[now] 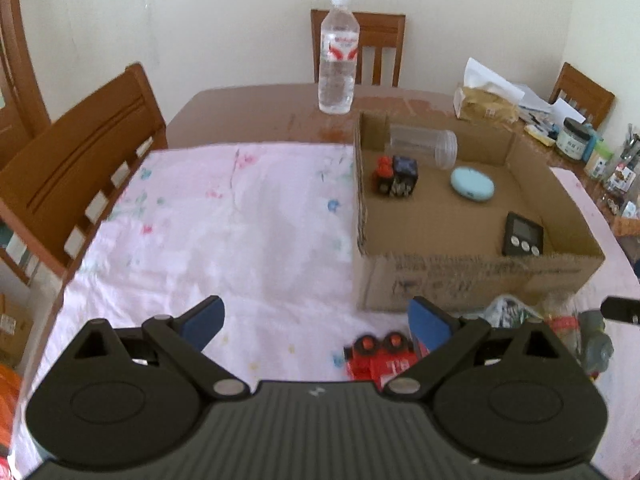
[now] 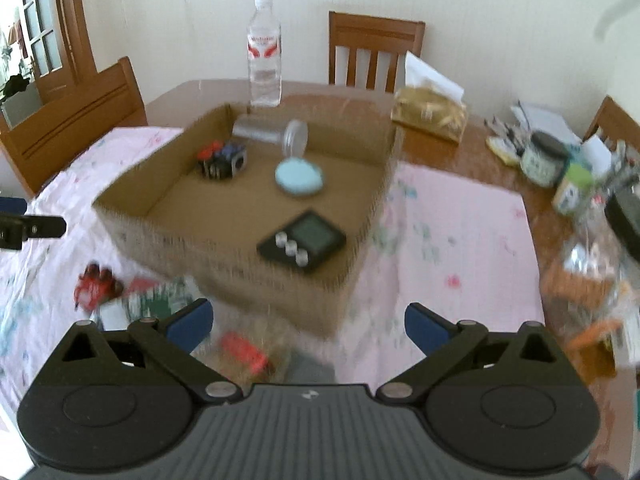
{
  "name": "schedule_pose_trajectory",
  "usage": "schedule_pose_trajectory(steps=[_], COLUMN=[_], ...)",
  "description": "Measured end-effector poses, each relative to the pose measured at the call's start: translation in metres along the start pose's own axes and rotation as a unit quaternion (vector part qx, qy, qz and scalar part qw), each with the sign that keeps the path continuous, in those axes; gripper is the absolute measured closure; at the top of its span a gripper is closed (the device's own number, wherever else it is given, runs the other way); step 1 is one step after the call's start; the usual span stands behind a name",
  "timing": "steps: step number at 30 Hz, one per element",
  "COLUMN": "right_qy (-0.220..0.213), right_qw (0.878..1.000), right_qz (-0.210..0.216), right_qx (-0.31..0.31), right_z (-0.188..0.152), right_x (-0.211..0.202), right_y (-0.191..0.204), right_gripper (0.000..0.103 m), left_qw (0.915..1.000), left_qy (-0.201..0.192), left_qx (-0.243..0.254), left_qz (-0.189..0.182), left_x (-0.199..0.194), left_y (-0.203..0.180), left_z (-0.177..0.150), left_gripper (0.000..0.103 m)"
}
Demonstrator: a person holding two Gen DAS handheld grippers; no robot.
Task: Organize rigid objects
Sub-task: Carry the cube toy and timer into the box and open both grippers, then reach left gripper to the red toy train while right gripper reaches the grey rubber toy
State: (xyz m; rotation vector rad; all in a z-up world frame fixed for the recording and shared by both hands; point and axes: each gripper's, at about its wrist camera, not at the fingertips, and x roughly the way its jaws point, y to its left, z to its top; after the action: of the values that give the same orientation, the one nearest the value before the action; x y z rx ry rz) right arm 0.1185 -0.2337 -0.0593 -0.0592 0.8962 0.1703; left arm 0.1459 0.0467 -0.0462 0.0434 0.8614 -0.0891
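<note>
Pink floral tablecloth (image 1: pixel 208 216) lies beneath us; both left gripper (image 1: pixel 316 322) and right gripper (image 2: pixel 308 322) stand wide, empty. Ahead sits shallow brown cardboard box (image 2: pixel 224 248); red toy truck (image 1: pixel 380 358), apparently, beside left's right finger.

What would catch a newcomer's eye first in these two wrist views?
The open cardboard box in the middle of the table, holding a black timer, a pale blue oval case, a clear jar on its side and a small toy. Behind it stands a tall water bottle; in front of it, a red toy lies on the pink cloth.
</note>
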Motion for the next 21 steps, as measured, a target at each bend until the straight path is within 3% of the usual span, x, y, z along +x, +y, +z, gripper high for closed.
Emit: schedule_pose_trajectory(steps=[6,13,21], right_qy=[0.008,0.022,0.046], right_qw=[1.000,0.999,0.998], right_qz=[-0.003,-0.026,-0.047], right_qx=[0.000,-0.022,-0.010], right_z=[-0.024,-0.031,-0.036], right_x=[-0.007,-0.013,-0.011], right_y=[0.003,0.026,0.035], right_gripper=[0.000,0.000,0.000], left_qw=[0.9994,0.9980,0.9921], left_qy=[0.028,0.039,0.074], left_qx=[0.017,0.038,0.057], left_qz=[-0.010,-0.033,-0.083], left_x=[0.010,0.044,0.071], left_y=[-0.007,-0.017,-0.021], left_z=[-0.013,-0.008,-0.013], left_gripper=[0.005,0.005,0.005])
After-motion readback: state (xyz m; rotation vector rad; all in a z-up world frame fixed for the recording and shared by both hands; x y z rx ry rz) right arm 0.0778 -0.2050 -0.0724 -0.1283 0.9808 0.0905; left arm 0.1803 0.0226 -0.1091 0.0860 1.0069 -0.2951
